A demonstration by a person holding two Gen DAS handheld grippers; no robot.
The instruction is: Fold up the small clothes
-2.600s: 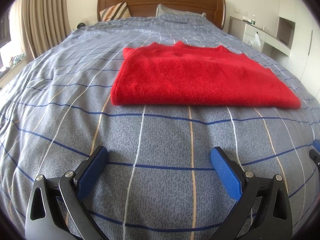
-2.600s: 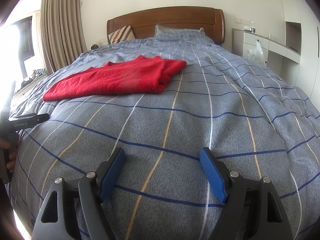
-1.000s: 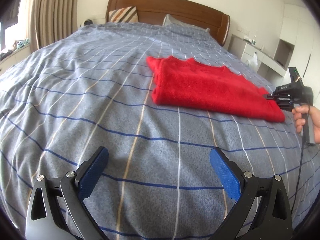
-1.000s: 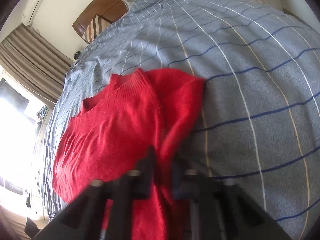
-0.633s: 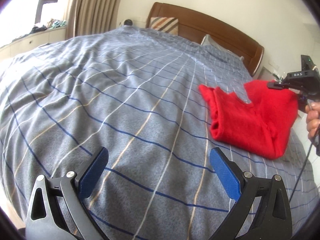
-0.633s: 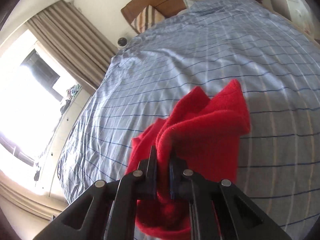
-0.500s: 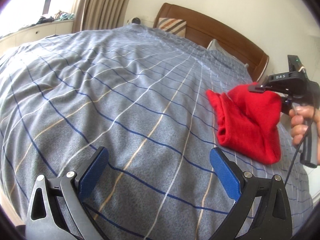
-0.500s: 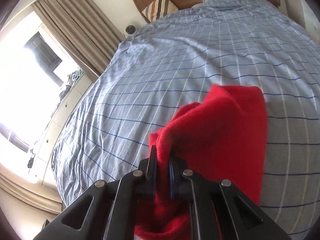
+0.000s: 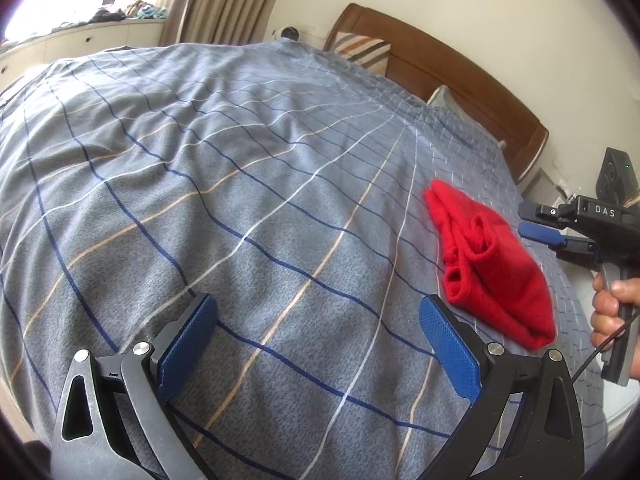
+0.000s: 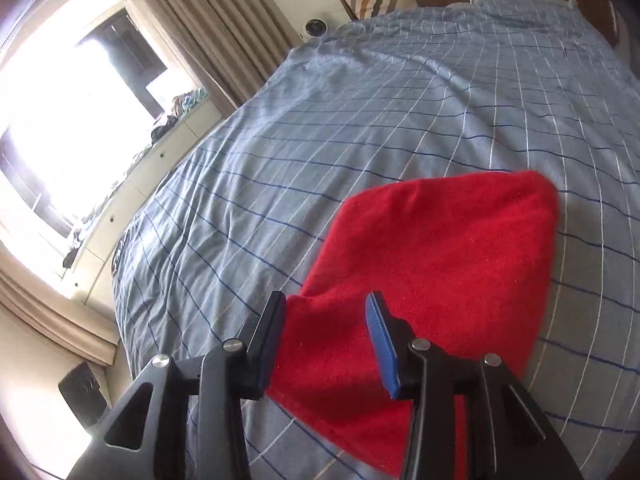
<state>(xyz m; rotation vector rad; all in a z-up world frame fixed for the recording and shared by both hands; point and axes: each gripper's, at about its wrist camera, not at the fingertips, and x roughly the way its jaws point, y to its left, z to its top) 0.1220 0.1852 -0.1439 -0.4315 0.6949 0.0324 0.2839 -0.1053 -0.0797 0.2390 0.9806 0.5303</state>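
A red sweater [image 9: 496, 256] lies folded over on itself on the blue checked bedspread [image 9: 240, 184], at the right in the left wrist view. In the right wrist view it [image 10: 440, 264] fills the lower right. My right gripper [image 10: 326, 334] is open just above the sweater's near edge, holding nothing; it also shows in the left wrist view [image 9: 560, 236], beside the sweater. My left gripper [image 9: 316, 344] is open and empty over the bedspread, left of the sweater.
A wooden headboard [image 9: 448, 80] with a striped pillow [image 9: 364, 56] is at the far end. Curtains [image 10: 224, 28] and a bright window [image 10: 64, 120] with a low cabinet run along the left side of the bed.
My right gripper carried the sweater's end over, laid it down on the rest and opened. The sweater now lies folded in half. My left gripper stayed open and turned left.
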